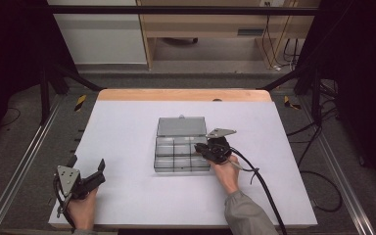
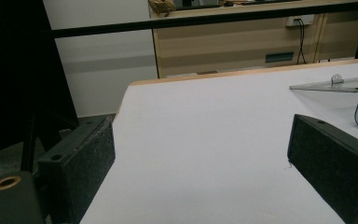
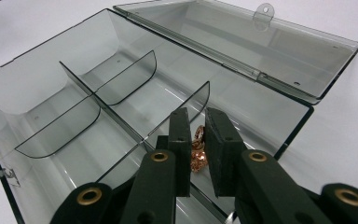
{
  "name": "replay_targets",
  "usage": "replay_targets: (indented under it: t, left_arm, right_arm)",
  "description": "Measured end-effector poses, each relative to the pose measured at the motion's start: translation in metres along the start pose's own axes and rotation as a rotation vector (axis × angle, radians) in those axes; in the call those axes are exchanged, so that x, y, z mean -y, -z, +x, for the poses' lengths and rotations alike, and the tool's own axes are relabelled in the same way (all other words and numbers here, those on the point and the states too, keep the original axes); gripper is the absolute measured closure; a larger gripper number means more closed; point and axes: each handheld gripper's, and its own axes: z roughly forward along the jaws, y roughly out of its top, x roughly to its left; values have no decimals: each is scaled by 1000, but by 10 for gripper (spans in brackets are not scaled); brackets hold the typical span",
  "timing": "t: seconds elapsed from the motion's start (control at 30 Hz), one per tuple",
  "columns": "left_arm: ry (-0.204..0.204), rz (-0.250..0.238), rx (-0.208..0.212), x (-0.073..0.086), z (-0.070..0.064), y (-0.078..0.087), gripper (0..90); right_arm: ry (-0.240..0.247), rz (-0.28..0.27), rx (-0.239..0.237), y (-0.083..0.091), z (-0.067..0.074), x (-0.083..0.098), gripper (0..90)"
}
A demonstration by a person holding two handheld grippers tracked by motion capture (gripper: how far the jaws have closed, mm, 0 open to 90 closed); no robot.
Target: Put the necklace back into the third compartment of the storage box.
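Over a near compartment of the clear smoky plastic divided box (image 3: 121, 93), the right tongs (image 3: 198, 140) pinched a coppery chain (image 3: 198, 148); snagging might spill it. Left tongs (image 1: 85, 166) rested wide.

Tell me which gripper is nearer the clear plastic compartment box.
Right. The right gripper reaches into the clear plastic compartment box; the left gripper rests apart at the table's near left corner.
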Motion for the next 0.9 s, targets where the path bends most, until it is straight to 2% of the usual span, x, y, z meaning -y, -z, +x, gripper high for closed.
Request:
replay_targets:
  t: [0.57,0.9]
  left_arm:
    - [1,0,-1,0,0,0,72]
    - [0,2,0,0,0,0,72]
  right_arm:
    - [-15,18,2,-1,-2,0,786]
    - [-22,-3,-6,3,1,-2,757]
